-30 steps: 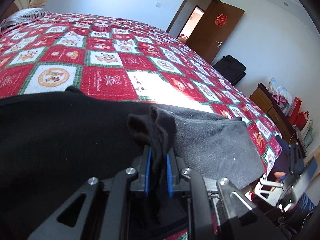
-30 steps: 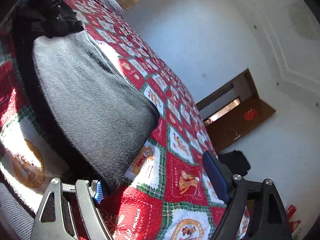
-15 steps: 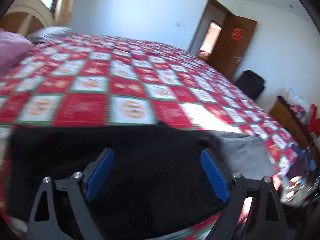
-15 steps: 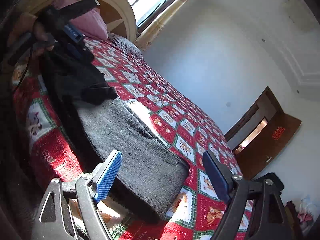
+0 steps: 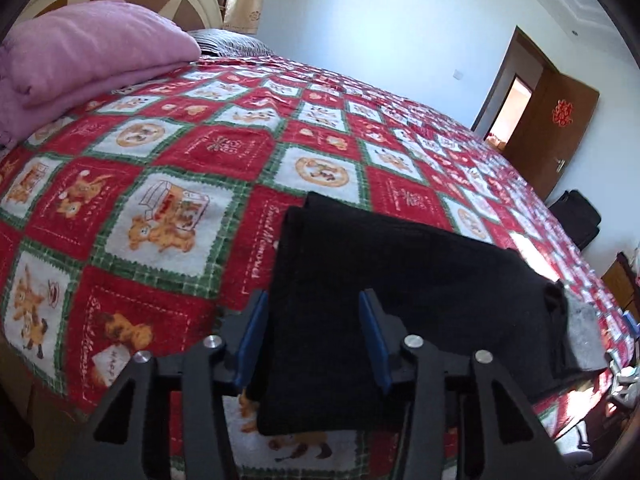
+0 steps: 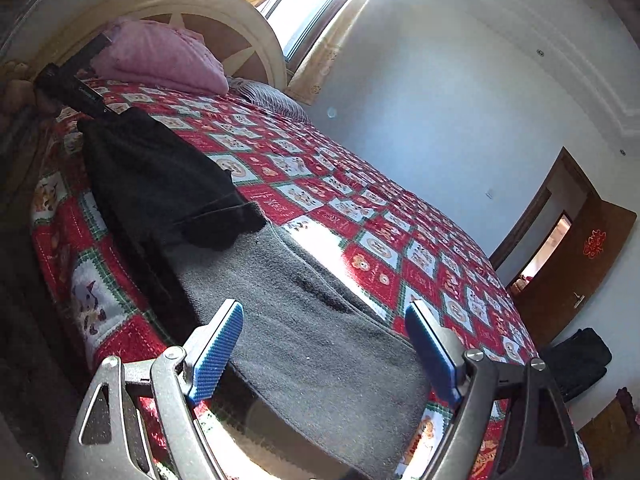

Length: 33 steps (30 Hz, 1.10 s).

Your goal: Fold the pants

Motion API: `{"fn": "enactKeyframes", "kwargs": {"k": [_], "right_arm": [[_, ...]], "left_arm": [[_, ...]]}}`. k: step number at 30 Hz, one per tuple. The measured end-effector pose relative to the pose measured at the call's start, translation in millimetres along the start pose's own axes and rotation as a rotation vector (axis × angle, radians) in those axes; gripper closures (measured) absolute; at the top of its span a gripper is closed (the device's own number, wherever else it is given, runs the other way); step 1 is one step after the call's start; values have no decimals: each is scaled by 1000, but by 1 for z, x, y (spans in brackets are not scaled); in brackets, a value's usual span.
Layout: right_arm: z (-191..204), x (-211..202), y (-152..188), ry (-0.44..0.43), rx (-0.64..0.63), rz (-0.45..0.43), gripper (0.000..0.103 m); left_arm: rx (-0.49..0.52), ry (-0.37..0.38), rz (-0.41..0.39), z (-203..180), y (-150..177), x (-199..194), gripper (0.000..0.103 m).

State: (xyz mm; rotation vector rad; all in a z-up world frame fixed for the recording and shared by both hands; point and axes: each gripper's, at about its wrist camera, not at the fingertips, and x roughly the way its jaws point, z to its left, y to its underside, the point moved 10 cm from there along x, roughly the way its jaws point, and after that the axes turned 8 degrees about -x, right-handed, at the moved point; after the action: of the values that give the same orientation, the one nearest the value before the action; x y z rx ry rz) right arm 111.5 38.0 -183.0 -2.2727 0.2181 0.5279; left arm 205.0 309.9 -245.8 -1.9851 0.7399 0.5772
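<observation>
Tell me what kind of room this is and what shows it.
A home bedroom, most likely. A wide bed with a red patchwork quilt fills the view, a curved headboard and pink pillow at its end, and a wooden door in the far wall.

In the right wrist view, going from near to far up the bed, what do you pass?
right gripper → grey pants end → black pants part → pink folded blanket → headboard
</observation>
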Motion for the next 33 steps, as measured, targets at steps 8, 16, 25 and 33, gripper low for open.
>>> {"fn": "enactKeyframes", "kwargs": {"k": [8, 16, 25, 33], "right_arm": [[3, 12, 2, -69, 122, 20, 19], [3, 9, 4, -79, 152, 18, 19], [-13, 17, 12, 13, 143, 97, 19], [-45, 18, 23, 118, 150, 205, 19]], "left_arm": [[-9, 29, -26, 1, -9, 9, 43], [105, -39, -37, -17, -3, 0, 74], [-19, 120, 10, -11, -7, 7, 79], [-87, 266, -2, -46, -17, -33, 84]]}}
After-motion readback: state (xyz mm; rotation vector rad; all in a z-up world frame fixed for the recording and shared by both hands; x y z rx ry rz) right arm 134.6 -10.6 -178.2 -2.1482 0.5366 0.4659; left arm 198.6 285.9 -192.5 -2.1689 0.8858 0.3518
